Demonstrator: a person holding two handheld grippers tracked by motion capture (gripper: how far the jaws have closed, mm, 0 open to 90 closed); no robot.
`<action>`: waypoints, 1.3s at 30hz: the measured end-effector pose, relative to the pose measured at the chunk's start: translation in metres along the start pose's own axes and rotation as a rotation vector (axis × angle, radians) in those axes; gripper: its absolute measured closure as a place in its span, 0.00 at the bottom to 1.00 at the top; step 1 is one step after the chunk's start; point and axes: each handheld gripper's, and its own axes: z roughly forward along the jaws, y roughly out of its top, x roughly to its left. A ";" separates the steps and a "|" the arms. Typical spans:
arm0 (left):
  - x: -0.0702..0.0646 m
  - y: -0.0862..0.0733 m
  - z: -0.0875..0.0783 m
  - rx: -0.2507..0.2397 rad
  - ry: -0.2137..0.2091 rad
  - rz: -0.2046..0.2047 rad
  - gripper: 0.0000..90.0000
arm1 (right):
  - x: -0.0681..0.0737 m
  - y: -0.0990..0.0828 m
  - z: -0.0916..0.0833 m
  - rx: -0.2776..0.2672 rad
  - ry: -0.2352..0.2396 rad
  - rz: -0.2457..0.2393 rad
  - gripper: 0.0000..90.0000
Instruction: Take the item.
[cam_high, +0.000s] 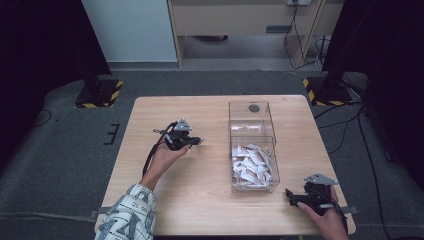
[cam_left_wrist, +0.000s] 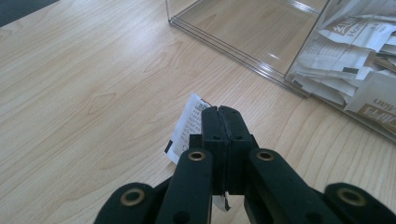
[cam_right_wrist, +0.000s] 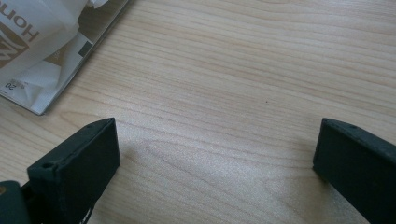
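My left hand-held gripper (cam_left_wrist: 219, 116) pinches one packet (cam_left_wrist: 187, 128); the box (cam_high: 252, 150) at three o'clock holds many more; right one (cam_right_wrist: 217, 154) gapes empty.

High view: fixed overhead, looks forward and down on the whole tabletop (cam_high: 200, 190). Left gripper view: close, low over the wood, faces the clear box (cam_left_wrist: 261, 46). Right gripper view: closer still, at the box's corner. All share tabletop and box.

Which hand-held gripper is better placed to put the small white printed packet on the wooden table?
Left. The left hand-held gripper is shut on the small white printed packet, above bare wooden table. The right hand-held gripper is open, holding nothing, beyond the clear plastic box.
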 end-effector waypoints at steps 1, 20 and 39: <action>0.000 0.000 0.000 0.000 0.000 0.000 0.99 | 0.000 0.000 0.000 0.000 0.000 0.000 0.01; 0.013 -0.020 0.005 0.017 0.047 -0.032 0.99 | 0.000 0.000 0.000 0.000 0.000 0.000 0.01; 0.011 -0.021 0.014 0.054 0.061 -0.028 0.95 | 0.000 0.000 0.000 0.000 0.000 0.000 0.01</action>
